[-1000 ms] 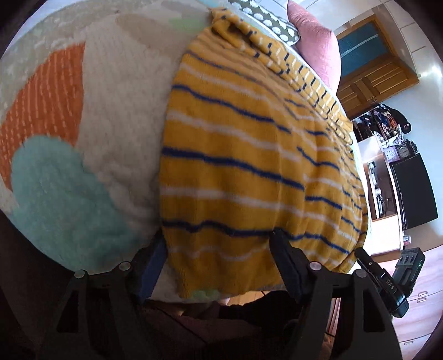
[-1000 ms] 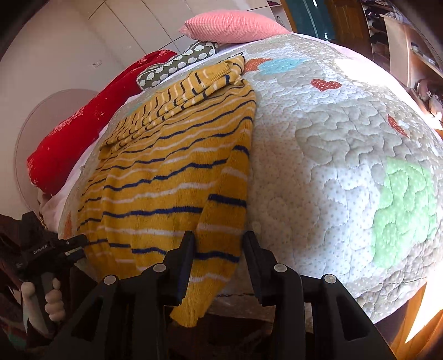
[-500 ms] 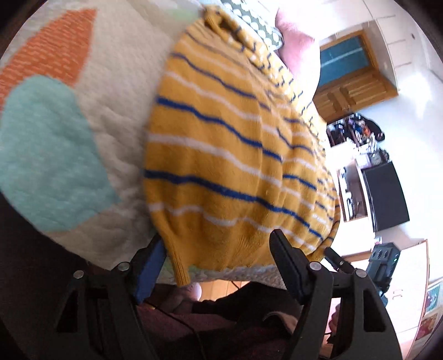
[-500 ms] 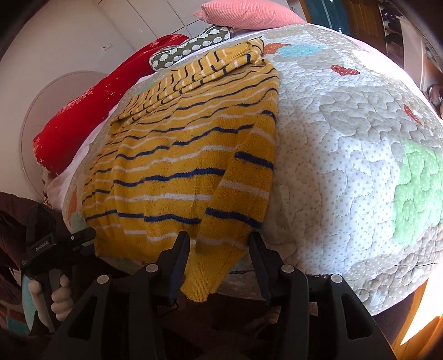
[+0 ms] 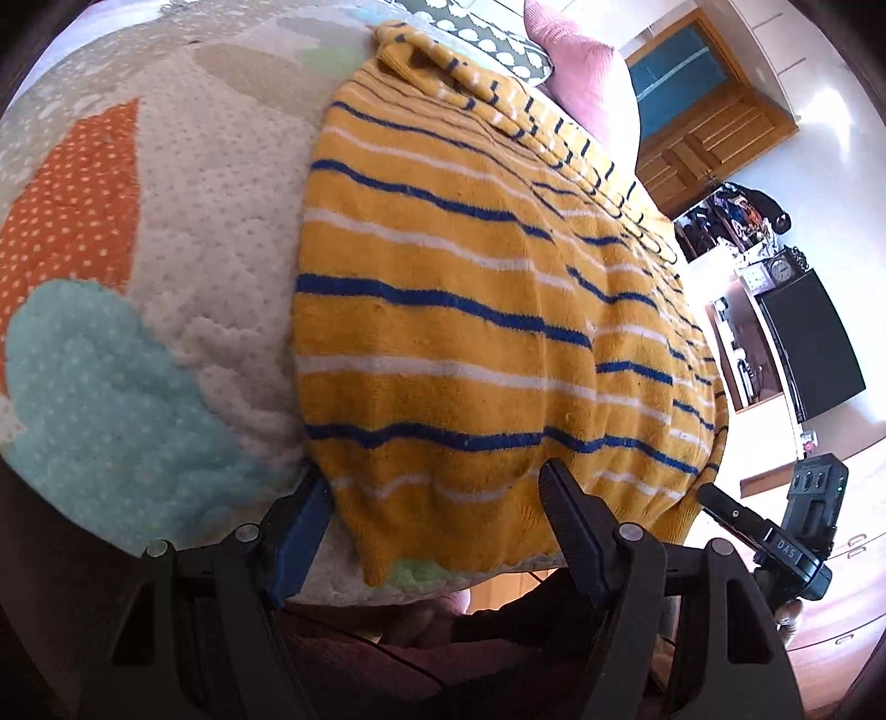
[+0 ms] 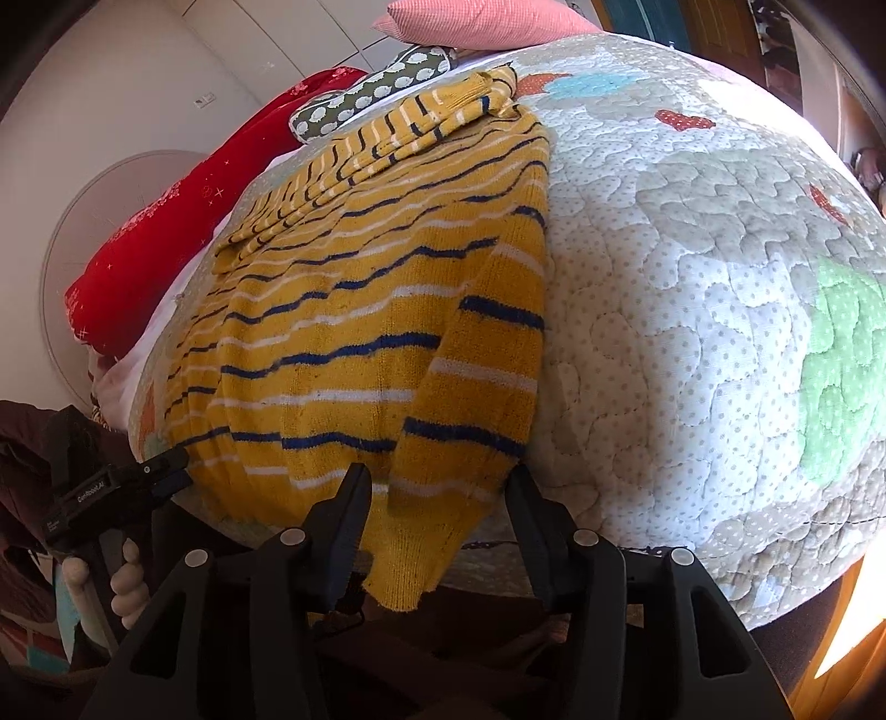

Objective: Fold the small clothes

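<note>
A yellow sweater with blue and white stripes (image 5: 470, 310) lies flat on the quilted bed cover (image 5: 210, 266), its hem hanging over the near bed edge. My left gripper (image 5: 432, 487) is open, its jaws standing either side of the sweater's left hem corner. The sweater shows in the right wrist view (image 6: 360, 332) with one sleeve folded over its right side. My right gripper (image 6: 437, 493) is open, its jaws astride the sleeve cuff at the bed edge. The right gripper also shows in the left wrist view (image 5: 775, 531), and the left gripper shows in the right wrist view (image 6: 122, 487).
The quilt (image 6: 692, 277) stretches to the right of the sweater. A pink pillow (image 6: 482, 22), a spotted cushion (image 6: 371, 94) and a red blanket (image 6: 166, 221) lie at the far end. A wooden door (image 5: 703, 127) and a black screen (image 5: 808, 349) stand beyond the bed.
Both grippers moved forward to the bed edge, so their jaws now stand around the sweater's hem corner and the sleeve cuff. Both stayed open.
</note>
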{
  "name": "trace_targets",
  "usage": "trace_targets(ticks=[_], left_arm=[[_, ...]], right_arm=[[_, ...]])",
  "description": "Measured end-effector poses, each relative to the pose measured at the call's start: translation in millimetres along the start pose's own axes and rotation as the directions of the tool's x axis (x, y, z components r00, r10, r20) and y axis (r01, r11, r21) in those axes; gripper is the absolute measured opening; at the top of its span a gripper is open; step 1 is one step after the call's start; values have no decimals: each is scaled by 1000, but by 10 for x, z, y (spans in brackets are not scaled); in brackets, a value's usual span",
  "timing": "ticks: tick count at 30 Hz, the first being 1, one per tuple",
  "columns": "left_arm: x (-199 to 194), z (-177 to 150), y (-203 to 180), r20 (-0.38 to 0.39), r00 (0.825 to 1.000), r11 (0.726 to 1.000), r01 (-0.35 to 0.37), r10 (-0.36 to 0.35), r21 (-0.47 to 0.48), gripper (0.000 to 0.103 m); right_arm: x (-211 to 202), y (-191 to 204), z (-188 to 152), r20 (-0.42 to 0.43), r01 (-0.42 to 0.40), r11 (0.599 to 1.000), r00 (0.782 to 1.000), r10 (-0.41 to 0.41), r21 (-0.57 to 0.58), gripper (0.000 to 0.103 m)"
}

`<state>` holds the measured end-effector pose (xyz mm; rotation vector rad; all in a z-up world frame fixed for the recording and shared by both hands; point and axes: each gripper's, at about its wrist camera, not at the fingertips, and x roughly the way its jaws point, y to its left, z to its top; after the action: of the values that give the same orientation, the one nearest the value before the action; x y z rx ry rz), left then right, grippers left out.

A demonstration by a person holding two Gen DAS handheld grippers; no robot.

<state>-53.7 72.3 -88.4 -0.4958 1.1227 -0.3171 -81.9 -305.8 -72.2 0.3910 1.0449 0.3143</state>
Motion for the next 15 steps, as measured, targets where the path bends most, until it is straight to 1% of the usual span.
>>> trace_targets(ticks=[3, 5, 6, 7, 8, 9, 10, 11, 12, 15], left_arm=[[56, 6, -82, -3, 1000, 999, -30, 30, 24, 74], [46, -16, -106, -10, 1000, 999, -17, 17, 33, 73], [59, -53, -113, -14, 999, 999, -28, 29, 35, 56], [77, -77, -115, -23, 998, 998, -55, 55, 35, 38], [92, -91, -113, -42, 998, 999, -39, 39, 24, 8], [53, -100, -78, -40, 999, 1000, 12, -12, -12, 8], [-6, -104, -66, -26, 999, 999, 37, -38, -36, 8], [-58, -117, -78, -13, 999, 998, 43, -43, -39, 8], [-132, -129, -105, 3, 999, 998, 47, -47, -34, 8], [-344, -141, -219, 39, 997, 998, 68, -67, -10, 8]], right_arm=[[41, 78, 26, -6, 10, 1000, 1000, -10, -22, 59], [72, 122, 43, -9, 16, 999, 1000, -16, -31, 63], [94, 143, 49, -10, 25, 999, 1000, -26, -35, 64], [115, 151, 51, -12, 36, 999, 999, -37, -36, 64], [136, 167, 47, -17, 46, 998, 999, -47, -41, 62], [154, 190, 40, -26, 66, 996, 997, -67, -54, 59], [161, 211, 31, -32, 95, 993, 995, -98, -72, 38], [166, 220, 22, -43, 113, 990, 992, -117, -88, 15], [164, 218, 14, -60, 103, 990, 992, -109, -97, 13], [40, 186, -5, -45, 44, 995, 998, -48, -94, 11]])
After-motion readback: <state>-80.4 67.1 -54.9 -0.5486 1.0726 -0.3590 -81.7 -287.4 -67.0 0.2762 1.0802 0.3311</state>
